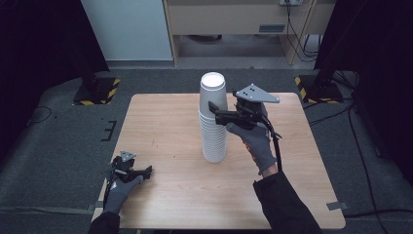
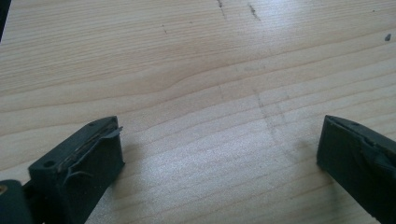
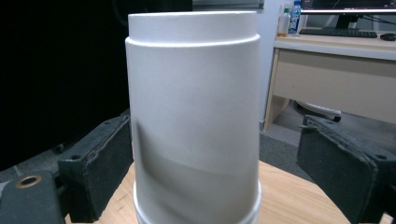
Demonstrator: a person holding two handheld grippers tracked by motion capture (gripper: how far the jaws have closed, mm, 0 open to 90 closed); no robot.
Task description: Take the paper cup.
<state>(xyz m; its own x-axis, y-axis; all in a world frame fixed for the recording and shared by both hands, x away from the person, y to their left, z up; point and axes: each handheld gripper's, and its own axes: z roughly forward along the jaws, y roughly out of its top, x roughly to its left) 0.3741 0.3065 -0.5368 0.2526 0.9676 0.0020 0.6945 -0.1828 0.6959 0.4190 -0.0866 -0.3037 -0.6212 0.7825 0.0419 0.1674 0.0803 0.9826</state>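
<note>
While the left gripper (image 1: 127, 171) rests low at the near-left of the pale wooden worktop (image 1: 165, 126), jaws apart over bare grain, the right gripper (image 1: 219, 115) farther off straddles the top cup (image 3: 194, 116), jaws apart, of a smooth white upside-down stack (image 1: 213, 122) mid-worktop.

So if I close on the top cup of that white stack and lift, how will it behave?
The top cup looks like thin foam, so it is probably light and may dent under a hard squeeze. The stack is tall and narrow, likely to tip if nudged sideways. The right gripper stands open around the cup; nested cups below might lift too.
</note>
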